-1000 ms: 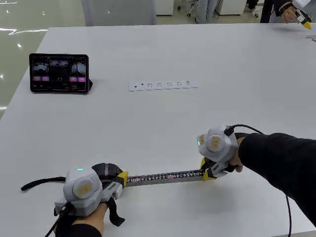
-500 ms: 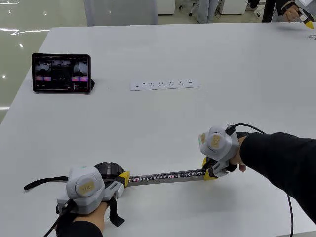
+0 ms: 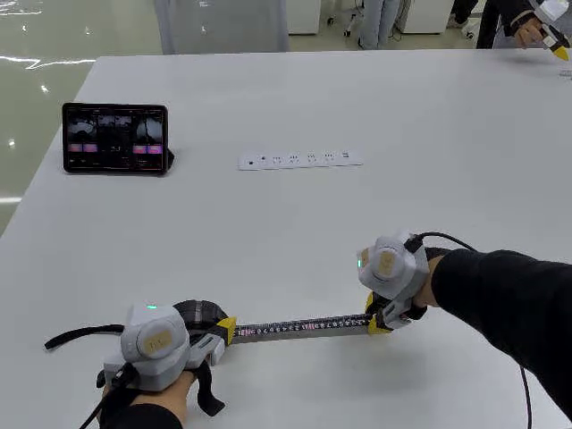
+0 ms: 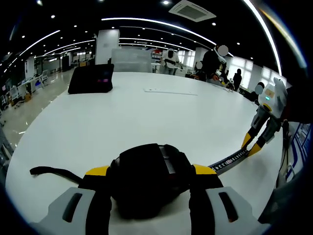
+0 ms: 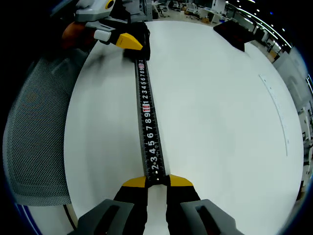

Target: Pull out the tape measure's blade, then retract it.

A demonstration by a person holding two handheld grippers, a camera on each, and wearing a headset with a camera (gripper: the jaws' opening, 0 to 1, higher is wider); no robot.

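A black tape measure case lies near the table's front edge, and my left gripper is shut on it. Its grey numbered blade runs out flat to the right along the table. My right gripper is shut on the blade's tip, yellow fingertips pinched together. A black strap trails left from the case. In the right gripper view the case sits at the blade's far end.
A dark tablet stands at the back left of the white table. A white power strip lies mid-table. Another person's hand with a yellow-tipped gripper works at the far right corner.
Both grippers keep their grip and the blade length looks about the same. The head camera has tilted, shifting the whole scene slightly downward in the picture.
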